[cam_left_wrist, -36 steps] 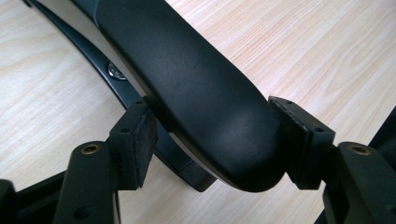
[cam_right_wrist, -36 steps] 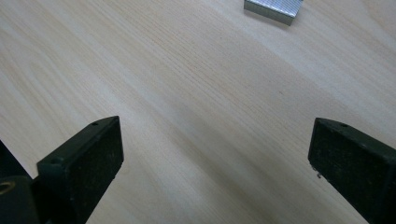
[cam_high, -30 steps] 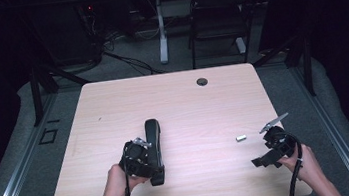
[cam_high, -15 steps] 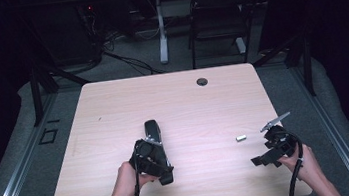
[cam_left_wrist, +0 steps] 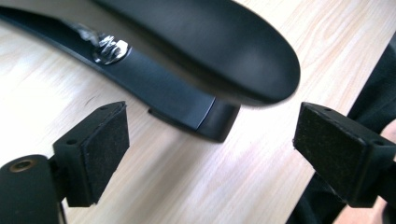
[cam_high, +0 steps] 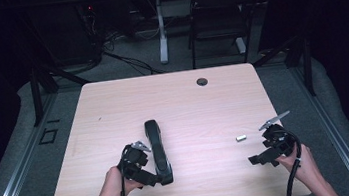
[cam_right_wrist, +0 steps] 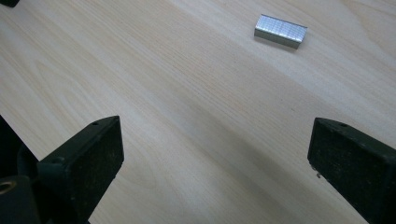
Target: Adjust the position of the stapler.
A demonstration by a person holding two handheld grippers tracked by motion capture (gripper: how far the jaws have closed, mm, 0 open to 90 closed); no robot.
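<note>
Stapler (cam_high: 157, 150) is lying open at lower centre of the bench (cam_high: 173, 103), its rear end just ahead of the gaping left tool (cam_left_wrist: 210, 149), which should be closing squarely on it while the right tool (cam_right_wrist: 215, 163), also gaping, is hovering short of the staples (cam_right_wrist: 280, 30).

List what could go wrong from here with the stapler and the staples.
1. The left gripper is open, its jaws wide apart around the near end of the black stapler; closing on the rounded tip could let it slip or pivot on the table.
2. The staple strip lies small and flat ahead of the open right gripper; it may skid away or break if pinched.
</note>
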